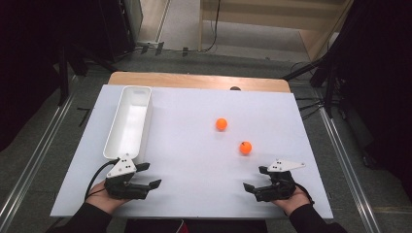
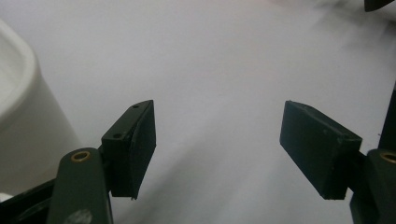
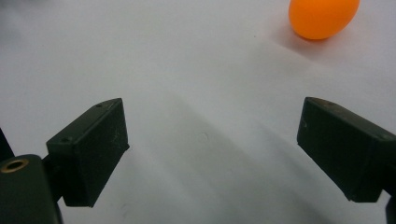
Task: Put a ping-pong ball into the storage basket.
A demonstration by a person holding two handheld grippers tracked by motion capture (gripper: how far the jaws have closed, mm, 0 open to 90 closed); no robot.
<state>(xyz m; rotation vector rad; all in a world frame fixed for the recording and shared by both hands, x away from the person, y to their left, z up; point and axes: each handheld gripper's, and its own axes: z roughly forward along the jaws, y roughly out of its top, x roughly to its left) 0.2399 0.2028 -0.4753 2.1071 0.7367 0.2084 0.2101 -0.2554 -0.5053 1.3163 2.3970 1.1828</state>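
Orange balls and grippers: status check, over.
Left gripper open, empty, beside white bin. Right gripper open, empty. Two orange balls loose on the white sheet: near ball just ahead of right gripper, far ball beyond. Path clear.

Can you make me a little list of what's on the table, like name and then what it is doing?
table cover: white sheet
near ball: orange ball, lying loose in front of the right gripper
far ball: orange ball, farther back
bin: long white bin, left side, nothing visible inside
left gripper: open, holds nothing
right gripper: open, holds nothing
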